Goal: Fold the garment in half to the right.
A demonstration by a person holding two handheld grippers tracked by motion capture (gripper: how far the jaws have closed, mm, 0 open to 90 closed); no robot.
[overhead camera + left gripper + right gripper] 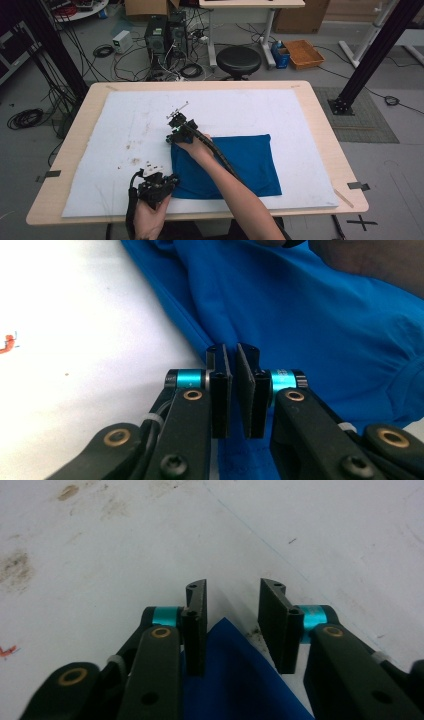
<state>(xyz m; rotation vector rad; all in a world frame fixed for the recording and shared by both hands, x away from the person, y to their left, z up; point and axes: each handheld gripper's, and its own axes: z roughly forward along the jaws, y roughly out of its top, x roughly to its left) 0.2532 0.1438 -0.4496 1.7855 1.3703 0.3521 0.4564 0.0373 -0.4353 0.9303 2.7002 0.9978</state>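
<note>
Item: blue cloth (235, 167), folded, lower centre of high view, on white mat (125, 130). Soft, light, limp; likely slides and bunches; best taken at corners or edges.

Left gripper (167, 184): at cloth's lower-left corner, jaws clamped on blue fabric edge.

Right gripper (172, 137): at upper-left corner, jaws apart, cloth corner (227, 630) between, unpinched.

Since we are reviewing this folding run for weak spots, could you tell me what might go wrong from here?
1. The right claw stands open around only the tip of the blue cloth; closing now, it may pinch too little and lose it.
2. The left claw is shut on a thin fold at the cloth's near edge; a lift could pull it free.
3. Dragging might shift the white sheet.
</note>
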